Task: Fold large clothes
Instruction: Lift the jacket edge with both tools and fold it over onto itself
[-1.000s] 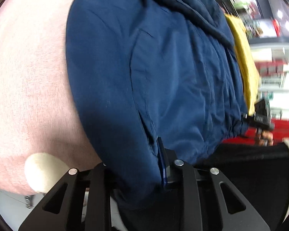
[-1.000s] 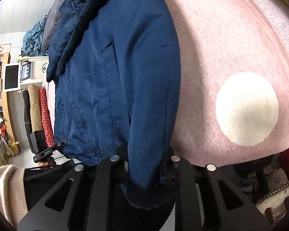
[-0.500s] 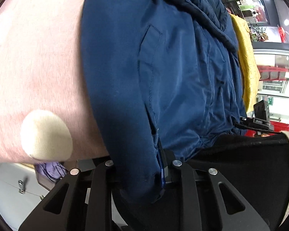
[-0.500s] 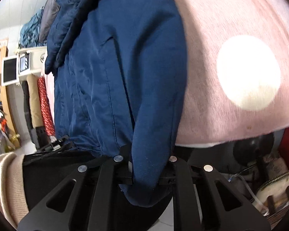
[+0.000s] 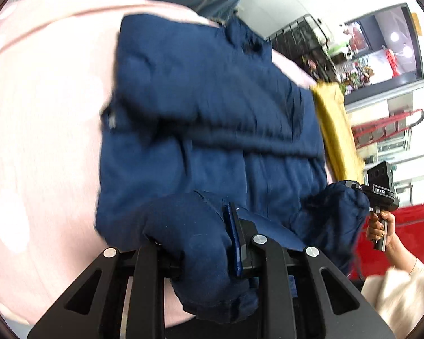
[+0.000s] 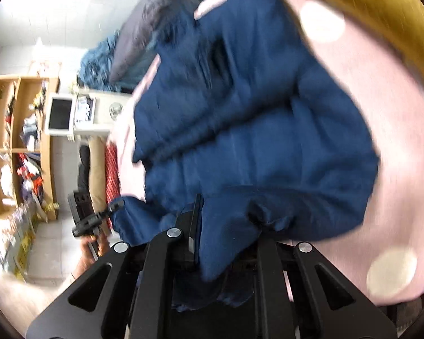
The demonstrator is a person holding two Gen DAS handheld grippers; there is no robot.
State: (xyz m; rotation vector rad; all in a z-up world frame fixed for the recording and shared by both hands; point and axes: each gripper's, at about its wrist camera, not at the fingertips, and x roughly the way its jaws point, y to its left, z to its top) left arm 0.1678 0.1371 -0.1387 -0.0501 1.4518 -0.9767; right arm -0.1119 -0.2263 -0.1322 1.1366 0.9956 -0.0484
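Since the earlier frames, both pairs of tongs have lifted the near edge of the navy jacket [image 5: 200, 130] and carried it up and forward. The hem that hung over the near edge of the pink spotted bed [image 5: 42, 130] a moment ago now rides above the garment's own body, and both views are blurred by the motion.

The left tongs [image 5: 203, 240] are pressed together on a thick bunch of the jacket's hem. The right tongs [image 6: 226, 226] pinch the other lower corner in the same way, with cloth spilling out between the fingers. In the left view the right tongs appear at the far right, held by a hand [image 5: 380, 227] in a cream sleeve [image 5: 401, 288].

The jacket lies across the bed with a sleeve folded over its middle, and a yellow garment [image 5: 336, 130] sits beside it at the far side.

This looks like the bottom-to-top fold under way: the lower half is coming up to be laid over the upper half. The fold is not yet set down, so both corners need to travel level to land square.
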